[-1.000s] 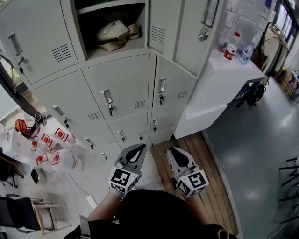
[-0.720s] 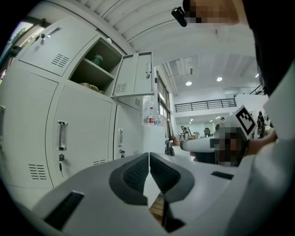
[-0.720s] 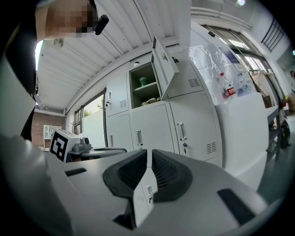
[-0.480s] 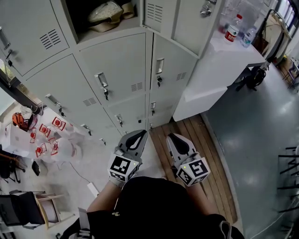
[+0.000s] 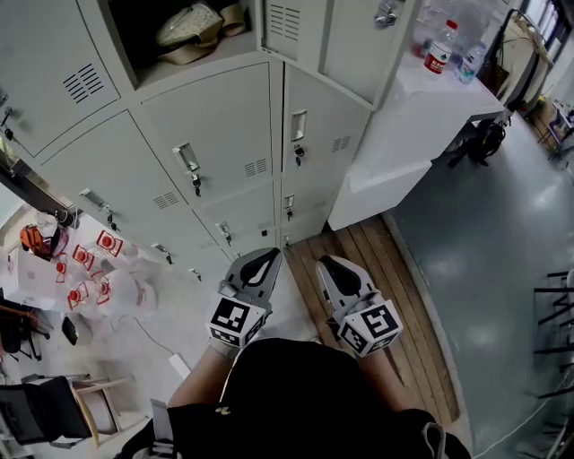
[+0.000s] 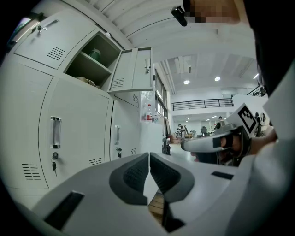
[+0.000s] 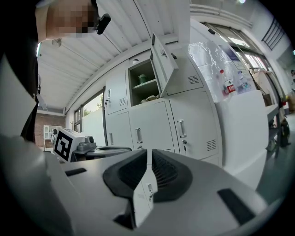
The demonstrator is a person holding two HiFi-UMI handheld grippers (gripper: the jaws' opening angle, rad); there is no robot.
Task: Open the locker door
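1. Locker door of an upper compartment stands swung wide open, high above and ahead of my jaws, hinged on that compartment's right side.
2. Beside it, the open compartment holds a pale bag on its shelf.
3. My left gripper has its jaws together with nothing between them. They point toward the closed doors lower down and are well apart from them.
4. My right gripper sits just beside the left one, its jaws likewise together and empty, touching nothing.
5. Each closed door ahead of my jaws carries an upright handle with a key hanging under it.
6. To the right of my right jaws a white counter stands against the lockers, and a red-labelled bottle stands on it.
7. Under my right jaws runs a strip of wooden boards.
8. Off to the left of my left jaws, clear bags with red marks lie on the floor.
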